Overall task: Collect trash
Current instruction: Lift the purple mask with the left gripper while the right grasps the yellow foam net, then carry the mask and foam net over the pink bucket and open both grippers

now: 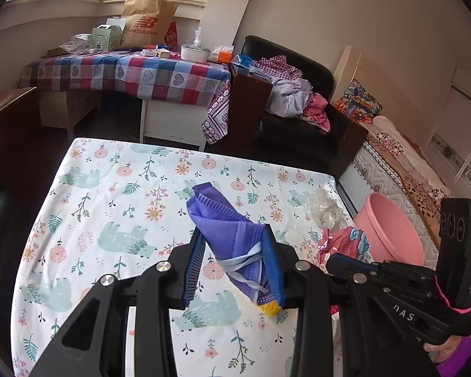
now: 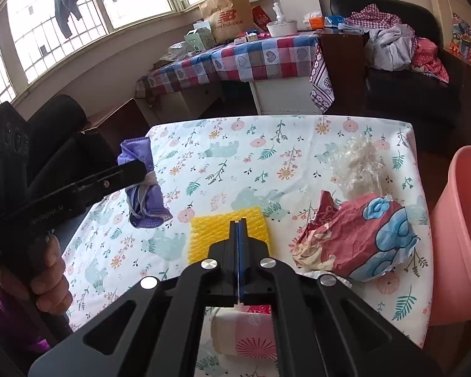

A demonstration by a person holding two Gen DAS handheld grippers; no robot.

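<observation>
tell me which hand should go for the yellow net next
Right. The right gripper is shut with nothing in it, right above the yellow net. The left gripper is busy, shut on the purple mask, which has yet to go into the pink bin.

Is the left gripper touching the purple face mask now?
Touching. The left wrist view shows the left gripper with both fingers pressed against the purple face mask.

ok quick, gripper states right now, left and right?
Left gripper: closed on the purple face mask, lifted above the table.
Right gripper: fingers shut together, holding nothing, above the yellow foam net.
</observation>
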